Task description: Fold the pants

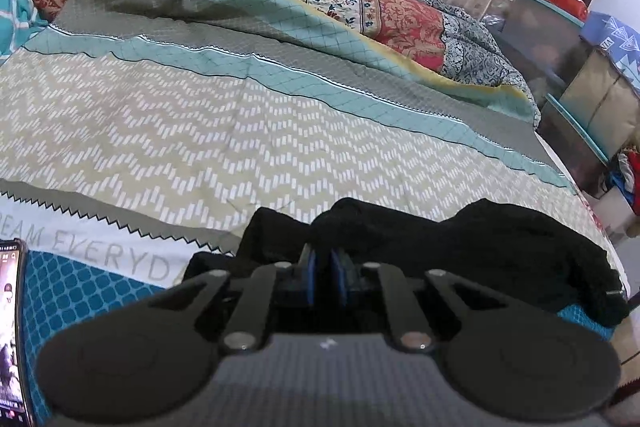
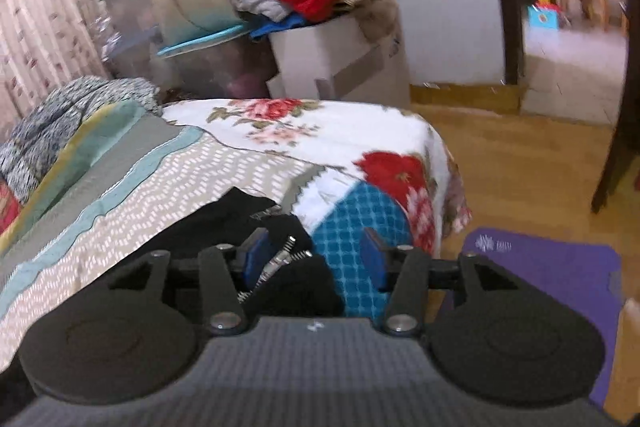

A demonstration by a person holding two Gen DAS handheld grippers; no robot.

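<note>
One pair of crumpled black fabric pants [image 1: 460, 243] lay bunched on the patterned bedsheet [image 1: 200, 131], low and right of centre in the left wrist view, near the bed's edge. The left tongs [image 1: 325, 279] were together, apparently clamped on a fold of the black cloth. The right tongs [image 2: 316, 259] stood apart over the pants' end, gripping nothing. The cloth looked soft, light and limp, likely to sag; the waistband or hems would probably give the surest hold.
</note>
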